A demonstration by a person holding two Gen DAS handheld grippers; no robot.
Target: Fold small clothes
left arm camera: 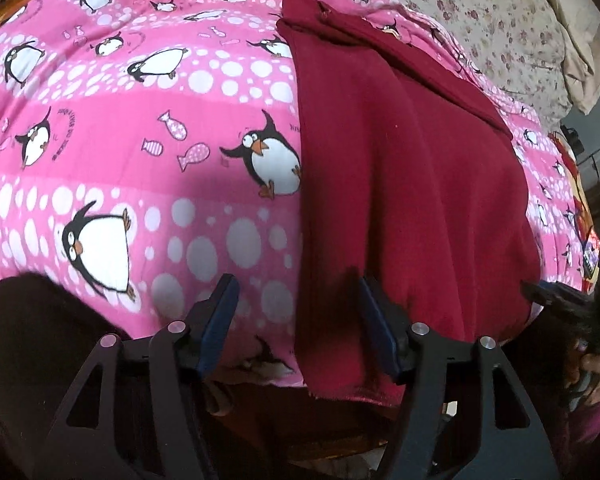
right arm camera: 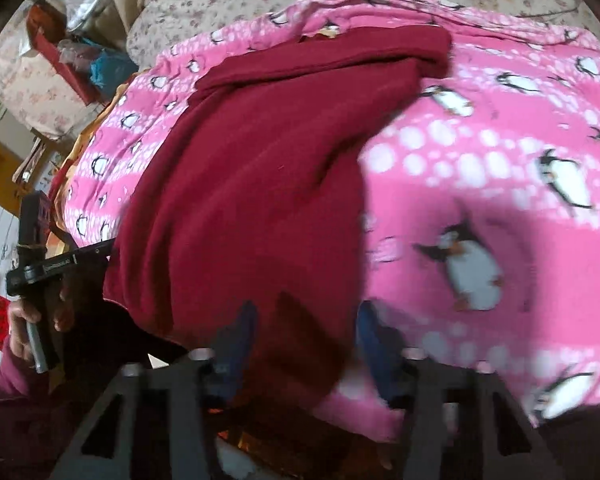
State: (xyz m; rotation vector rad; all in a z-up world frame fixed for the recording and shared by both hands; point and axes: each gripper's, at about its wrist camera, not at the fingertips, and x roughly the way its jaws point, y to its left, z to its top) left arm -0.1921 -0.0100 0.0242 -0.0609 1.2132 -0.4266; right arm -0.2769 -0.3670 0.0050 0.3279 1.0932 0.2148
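Dark red garment (left arm camera: pixel 412 184) at centre; pink blanket (left arm camera: pixel 148 128) with white dots, penguins and fish; cream floral sheet (left arm camera: pixel 500 20) upper right

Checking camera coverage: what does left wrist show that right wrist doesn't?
Left wrist only: the left hand-held gripper, open at the maroon garment near its left edge.

Right wrist only: the right hand-held gripper, blurred but open at the garment's right edge, and a red shelf of clutter.

Both: the garment lying on the pink penguin blanket, floral sheet beyond.
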